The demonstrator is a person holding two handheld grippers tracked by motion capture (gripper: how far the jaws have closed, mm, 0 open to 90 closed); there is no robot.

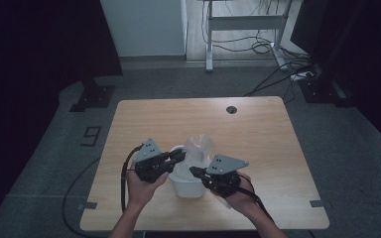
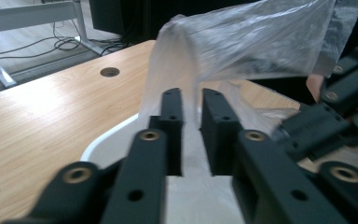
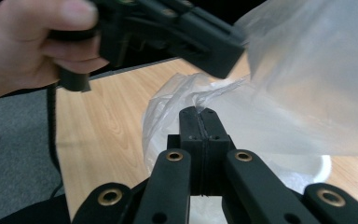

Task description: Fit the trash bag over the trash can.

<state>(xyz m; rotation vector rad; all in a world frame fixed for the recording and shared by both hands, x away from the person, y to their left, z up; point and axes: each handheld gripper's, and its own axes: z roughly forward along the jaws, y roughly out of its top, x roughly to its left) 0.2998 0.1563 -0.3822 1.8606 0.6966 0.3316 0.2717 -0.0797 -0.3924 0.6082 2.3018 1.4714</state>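
Over white bin (image 1: 187, 187) at table's (image 1: 144, 119) near edge: clear plastic liner bag (image 1: 198, 148) partly seated, top billowing above rim. Right gripper (image 3: 199, 112) pinching bag film; left gripper (image 2: 192, 100) slightly parted around film. Remaining: spread mouth, fold over rim.

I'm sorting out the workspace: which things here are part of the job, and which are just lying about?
In use:
- clear plastic bag
- white bin
- left claw, slightly apart around the bag
- right claw, shut on the bag

Lying about:
- metal frame
- floor cables

Both forearms reached in, left tongs (image 1: 178, 157) slightly parted and right tongs (image 1: 194, 171) pressed shut, tips facing each other.
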